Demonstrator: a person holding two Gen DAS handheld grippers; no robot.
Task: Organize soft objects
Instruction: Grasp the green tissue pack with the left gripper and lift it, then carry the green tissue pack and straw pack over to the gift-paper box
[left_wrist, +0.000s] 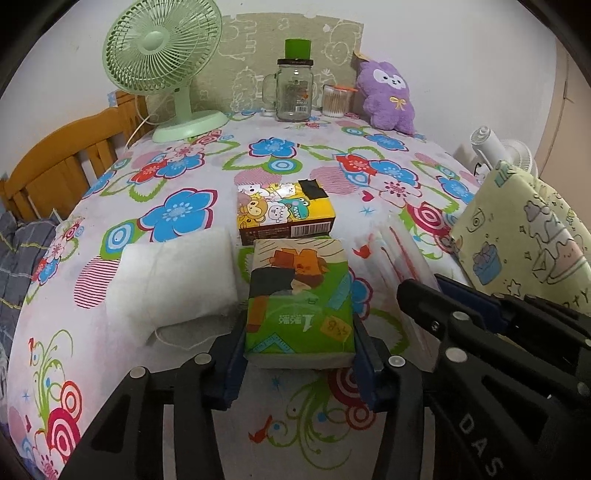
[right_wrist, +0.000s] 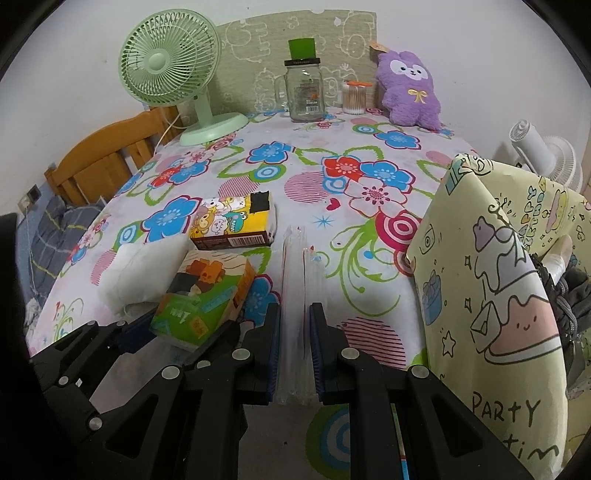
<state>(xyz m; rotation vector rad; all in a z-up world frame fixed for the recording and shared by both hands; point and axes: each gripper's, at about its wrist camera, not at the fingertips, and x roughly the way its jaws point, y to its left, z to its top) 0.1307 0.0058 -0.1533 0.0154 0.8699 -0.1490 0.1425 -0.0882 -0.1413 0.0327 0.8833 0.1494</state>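
Observation:
A green tissue pack (left_wrist: 299, 295) lies between the blue pads of my left gripper (left_wrist: 300, 332), which press on its two sides; in the right wrist view the pack (right_wrist: 201, 299) sits tilted in those fingers. My right gripper (right_wrist: 294, 314) is shut on a long clear plastic packet (right_wrist: 295, 266), which reaches forward over the flowered cloth (right_wrist: 369, 295). Just beyond the green pack lies a yellow cartoon tissue pack (left_wrist: 284, 210). To its left sits a white soft bundle (left_wrist: 173, 280). A purple plush toy (left_wrist: 388, 96) leans against the back wall.
A pale yellow printed fabric bag (right_wrist: 491, 277) stands at the right edge. At the back are a green fan (left_wrist: 162, 48), a glass jar mug (left_wrist: 293, 92) and a tub of cotton swabs (left_wrist: 336, 99). A wooden bed rail (left_wrist: 62, 162) runs along the left.

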